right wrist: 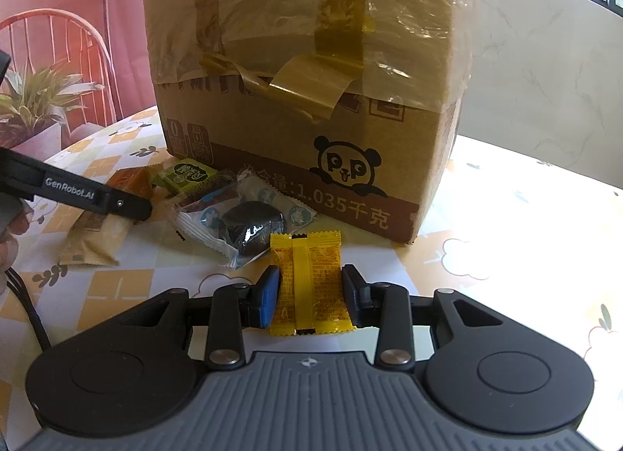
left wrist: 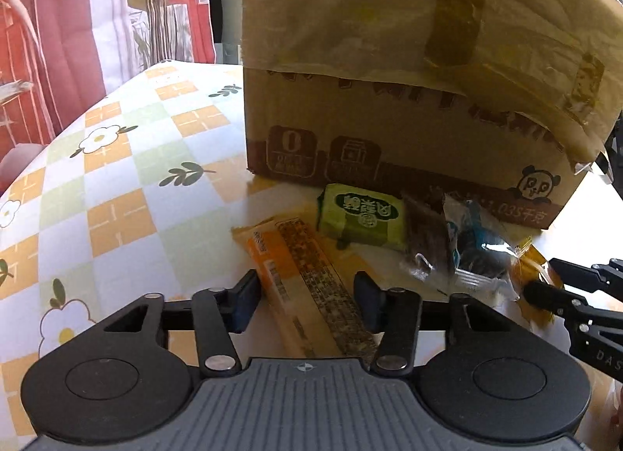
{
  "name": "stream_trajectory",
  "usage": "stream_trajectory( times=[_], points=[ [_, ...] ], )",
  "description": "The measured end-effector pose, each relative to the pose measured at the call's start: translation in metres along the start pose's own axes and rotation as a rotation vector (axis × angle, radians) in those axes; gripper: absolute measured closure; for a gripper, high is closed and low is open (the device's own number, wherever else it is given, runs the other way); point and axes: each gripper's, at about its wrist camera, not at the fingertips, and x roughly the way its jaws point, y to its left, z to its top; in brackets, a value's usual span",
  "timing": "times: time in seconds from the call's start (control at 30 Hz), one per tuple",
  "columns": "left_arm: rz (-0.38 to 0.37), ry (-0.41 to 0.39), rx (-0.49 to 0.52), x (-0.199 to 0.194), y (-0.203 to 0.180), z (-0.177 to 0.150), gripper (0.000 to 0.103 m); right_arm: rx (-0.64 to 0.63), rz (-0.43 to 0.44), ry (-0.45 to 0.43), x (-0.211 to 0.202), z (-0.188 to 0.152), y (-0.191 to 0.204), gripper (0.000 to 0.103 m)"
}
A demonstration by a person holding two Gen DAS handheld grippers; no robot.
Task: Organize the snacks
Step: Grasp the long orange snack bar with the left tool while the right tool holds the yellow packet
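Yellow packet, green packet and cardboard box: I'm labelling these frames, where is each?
yellow packet [right wrist: 311, 283], right wrist view, on its centre seam.
green packet [left wrist: 362, 221], left wrist view, on its printed top face.
cardboard box [right wrist: 272, 147], right wrist view, on its front wall.

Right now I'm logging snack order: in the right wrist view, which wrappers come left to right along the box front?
Tan bar → green packet → clear dark-cookie packet → yellow packet.

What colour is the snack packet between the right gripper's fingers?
Yellow packet, with red print; clearest in the right wrist view.
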Motion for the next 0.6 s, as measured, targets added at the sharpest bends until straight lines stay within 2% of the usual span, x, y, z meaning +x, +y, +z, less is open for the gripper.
stream_trajectory(
  times=[0.1, 0.6],
  points=[
    [0.002, -0.013, 0.018, -0.003, 0.001, -0.005, 0.055, -0.002, -0.003, 0.0, 0.0, 0.0, 0.001, 0.066],
    [0.0, -0.033, 0.035, -0.014, 0.002, -0.012, 0.055, 0.006, -0.002, 0.0, 0.001, 0.0, 0.001, 0.066]
  ],
)
